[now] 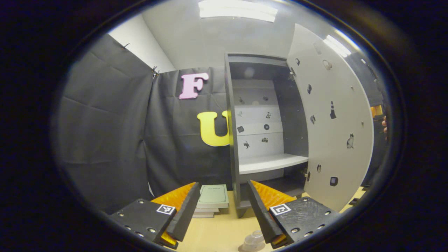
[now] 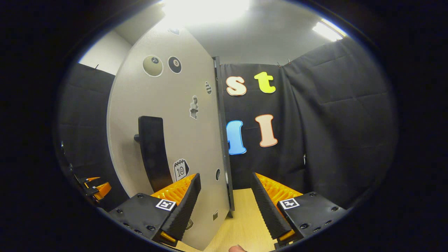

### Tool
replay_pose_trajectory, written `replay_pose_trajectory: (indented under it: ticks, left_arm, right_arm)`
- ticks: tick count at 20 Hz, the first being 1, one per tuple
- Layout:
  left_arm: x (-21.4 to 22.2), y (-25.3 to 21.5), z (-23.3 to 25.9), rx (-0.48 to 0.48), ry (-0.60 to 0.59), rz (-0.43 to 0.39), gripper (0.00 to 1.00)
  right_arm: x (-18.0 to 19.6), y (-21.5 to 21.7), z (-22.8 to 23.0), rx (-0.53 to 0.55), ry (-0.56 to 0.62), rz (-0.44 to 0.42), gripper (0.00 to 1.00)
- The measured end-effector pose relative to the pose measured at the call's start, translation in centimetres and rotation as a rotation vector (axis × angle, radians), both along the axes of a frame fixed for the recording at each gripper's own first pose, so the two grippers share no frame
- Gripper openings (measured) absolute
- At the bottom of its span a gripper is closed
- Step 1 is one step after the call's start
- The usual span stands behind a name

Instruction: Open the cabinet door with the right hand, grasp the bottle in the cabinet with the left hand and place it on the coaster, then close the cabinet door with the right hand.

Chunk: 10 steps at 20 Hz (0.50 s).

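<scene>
- Left gripper (image 1: 224,210): hanging wide apart, holding nothing, facing the cabinet (image 1: 232,140).
- Bottle (image 1: 253,240): standing on the desk (image 1: 217,232) just below that gripper; coaster under it hard to tell.
- Door (image 2: 168,140): standing open.
- Right gripper (image 2: 225,206): gaping wide, straddling the door's edge, empty.
- Books (image 1: 212,199): lying stacked beside the cabinet.

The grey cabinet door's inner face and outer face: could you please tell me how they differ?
The grey door's inner face has no handle and bears small scattered stickers; the outer face carries a black handle and two billiard-ball stickers near the top. Both are pale grey and stickered.
</scene>
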<state>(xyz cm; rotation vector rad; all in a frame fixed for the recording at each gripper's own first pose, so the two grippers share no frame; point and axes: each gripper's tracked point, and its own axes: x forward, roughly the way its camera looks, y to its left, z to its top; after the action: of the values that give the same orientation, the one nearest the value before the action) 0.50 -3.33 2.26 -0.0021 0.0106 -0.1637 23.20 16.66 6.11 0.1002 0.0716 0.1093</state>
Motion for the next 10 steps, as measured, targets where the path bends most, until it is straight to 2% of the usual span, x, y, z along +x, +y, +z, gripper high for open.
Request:
replay_pose_trajectory:
  ticks: [7,8,9,10]
  left_arm:
    - [-0.1,4.8,-1.3,-0.011,0.025,0.039,0.8]
    - [-0.1,5.2,-1.4,-0.008,0.026,0.046,0.85]
    - [-0.4,5.8,-1.7,-0.006,0.029,0.052,0.85]
    - [-0.5,6.4,-1.7,-0.007,0.031,0.06,0.8]
  right_arm:
    - [2.3,5.0,0.2,-0.01,-0.008,0.039,0.92]
    - [2.6,5.8,0.1,-0.005,-0.007,0.051,0.92]
    - [3.1,6.6,0.1,-0.002,-0.006,0.062,0.92]
    - [3.5,7.3,0.1,0.002,-0.008,0.069,0.92]
